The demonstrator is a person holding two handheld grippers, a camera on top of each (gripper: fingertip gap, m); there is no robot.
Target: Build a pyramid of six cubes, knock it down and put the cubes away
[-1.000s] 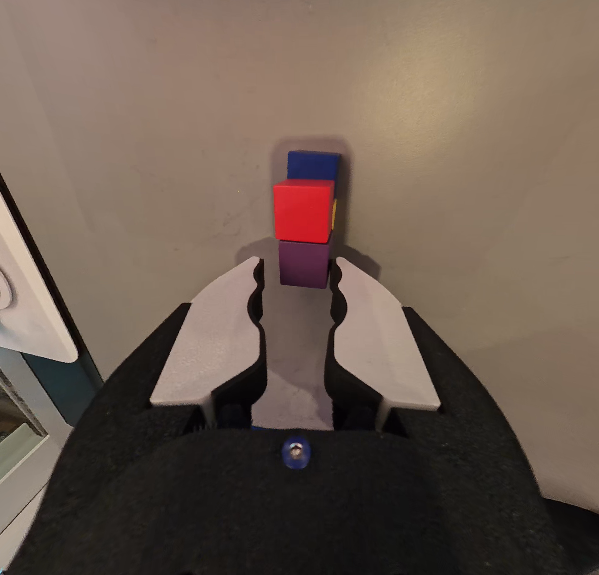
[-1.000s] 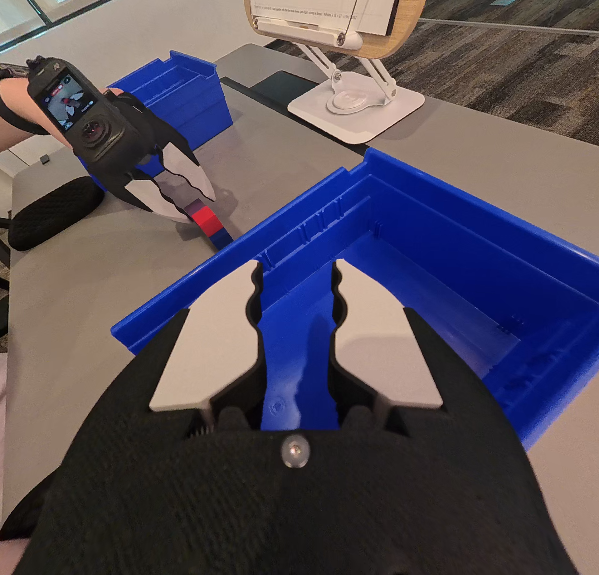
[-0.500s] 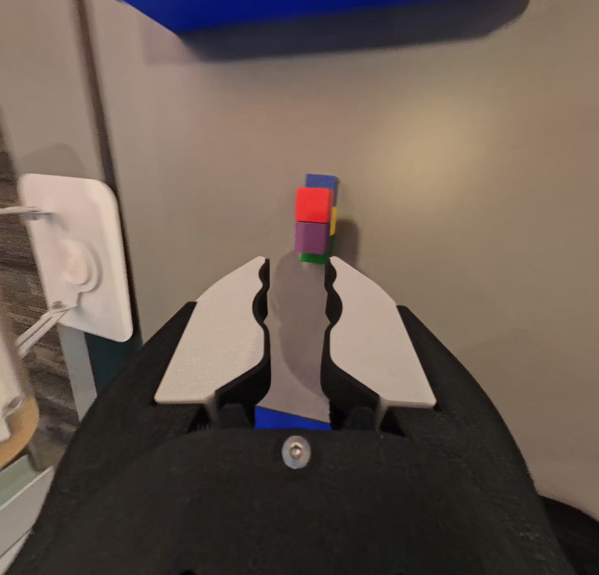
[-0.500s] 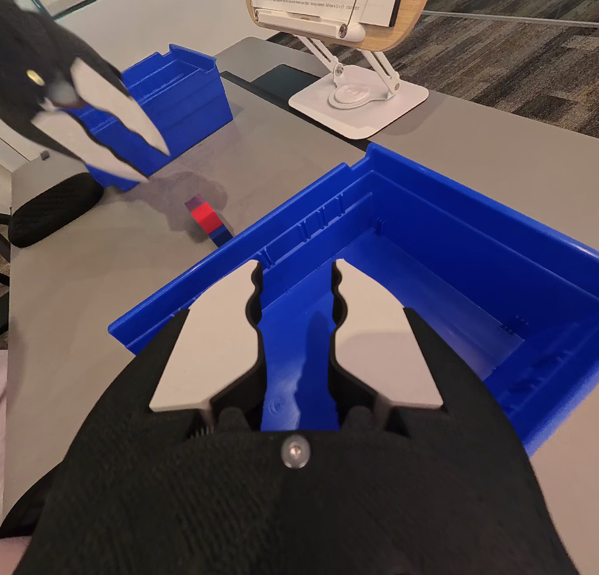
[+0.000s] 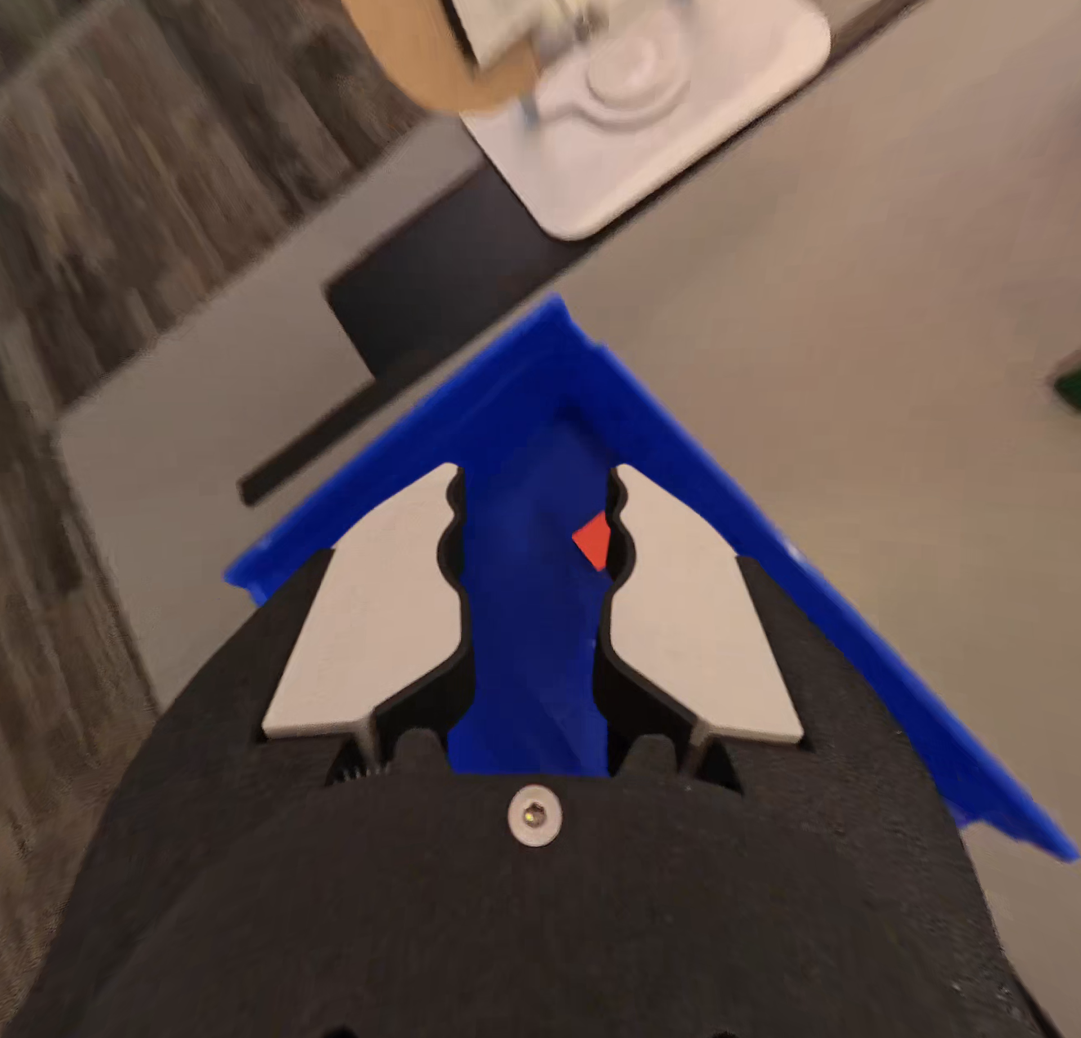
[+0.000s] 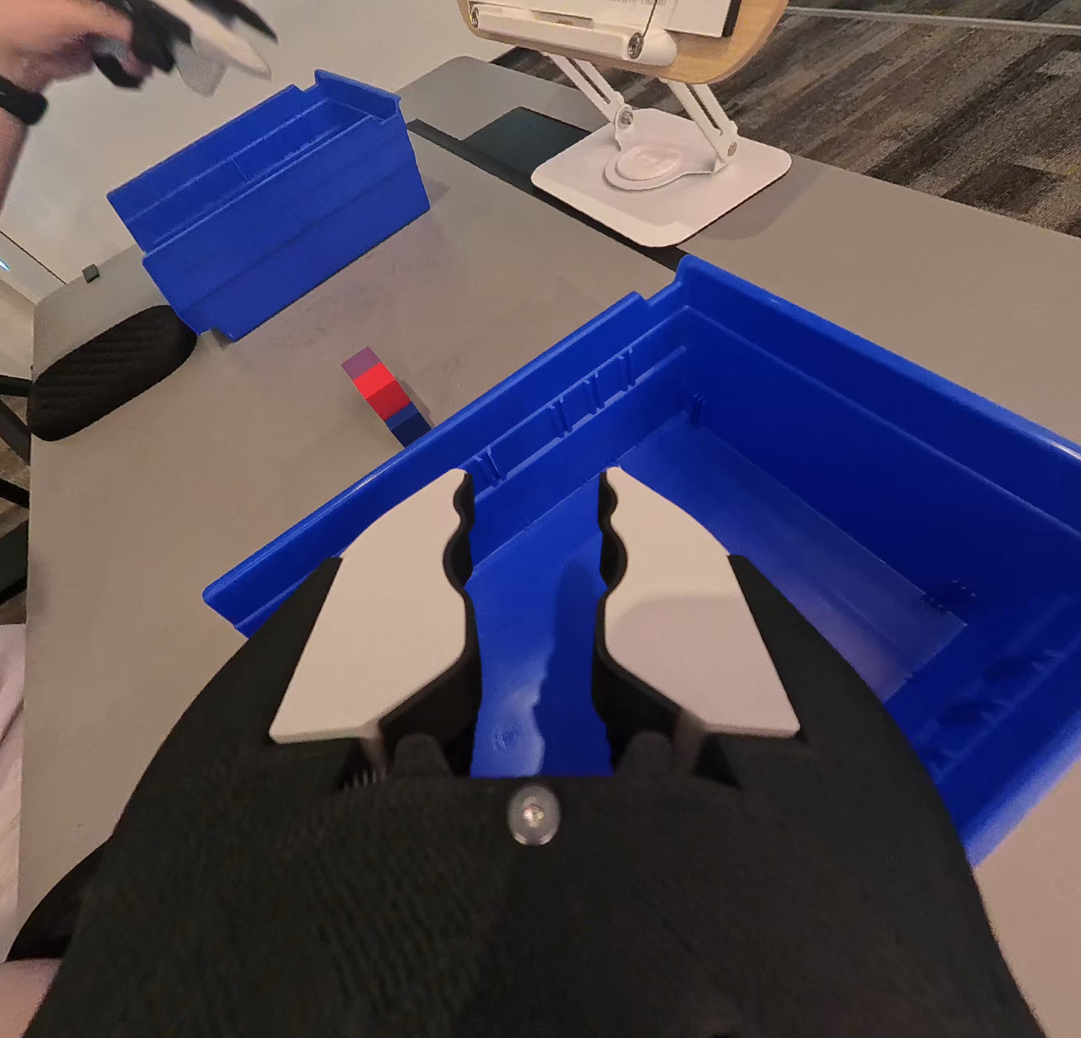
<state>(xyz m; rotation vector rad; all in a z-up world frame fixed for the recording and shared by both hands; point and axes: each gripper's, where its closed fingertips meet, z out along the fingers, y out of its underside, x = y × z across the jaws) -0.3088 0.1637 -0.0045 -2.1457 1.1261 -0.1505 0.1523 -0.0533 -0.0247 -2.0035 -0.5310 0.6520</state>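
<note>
In the right wrist view a small stack of cubes stands on the grey table [image 6: 175,512]: a purple cube [image 6: 361,361], a red cube [image 6: 377,387] and a blue cube [image 6: 408,419] show, the rest is hidden. My right gripper [image 6: 533,477] is open and empty above the large blue bin [image 6: 877,401]. My left gripper [image 6: 266,53] is raised at the far left, blurred. In its own view it [image 5: 535,474] is open and empty over the small blue bin [image 5: 672,442]. A red cube [image 5: 592,539] lies in that bin, partly hidden by the right finger.
The small blue bin [image 6: 275,190] sits at the far left of the table. A white stand [image 6: 661,167] holding a board is at the back beside a dark flat device [image 6: 526,132]. A black pad [image 6: 111,366] lies at the left edge. A green patch [image 5: 1067,387] shows at the right. One gripper's finger ends stand about 50 centimetres off the other's. The red cube [image 5: 592,539] is closer to my left gripper, around 12 centimetres from its tips; the right tips are 50 centimetres off.
My left gripper has lifted away from the cube stack and swung over the small blue bin. The stack is unchanged. My right gripper has stayed over the large bin.
</note>
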